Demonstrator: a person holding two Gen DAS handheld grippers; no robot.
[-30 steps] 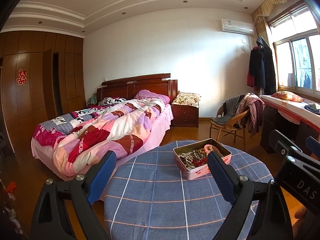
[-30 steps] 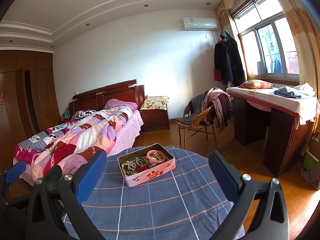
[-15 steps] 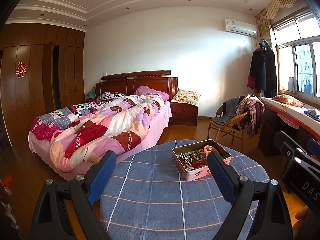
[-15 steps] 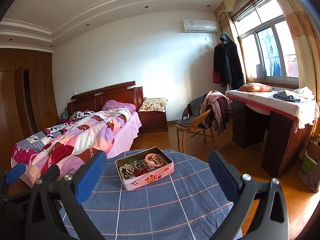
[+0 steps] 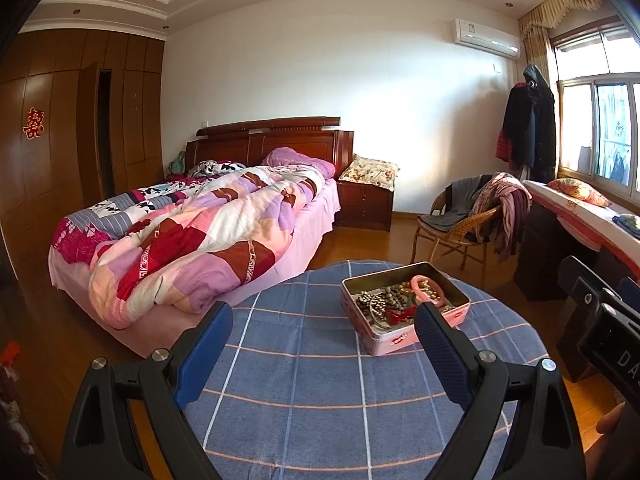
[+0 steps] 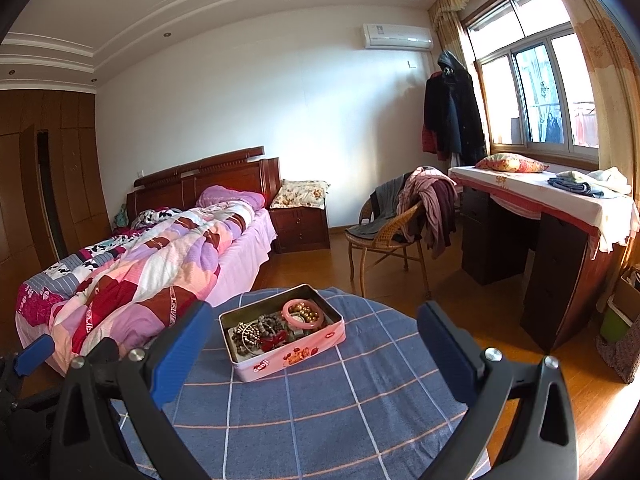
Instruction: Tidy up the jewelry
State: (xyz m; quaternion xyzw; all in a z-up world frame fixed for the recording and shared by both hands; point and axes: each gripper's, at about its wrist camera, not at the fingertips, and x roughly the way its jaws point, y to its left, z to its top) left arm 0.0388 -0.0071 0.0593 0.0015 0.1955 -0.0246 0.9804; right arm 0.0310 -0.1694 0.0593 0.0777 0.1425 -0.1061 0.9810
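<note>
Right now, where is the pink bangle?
The pink bangle lies in the far right corner of the open pink tin, atop the beads, on the blue checked tablecloth.

Left hand-held gripper (image 5: 323,334): matte black plastic arms with triangular cut-outs, blue ribbed pads (image 5: 438,354) on inner faces, silver screw heads at pivots. Right hand-held gripper (image 6: 314,330): same black frame, blue pads (image 6: 180,350), silver screws. White letters "DA" on black body at right edge of left wrist view.
</note>
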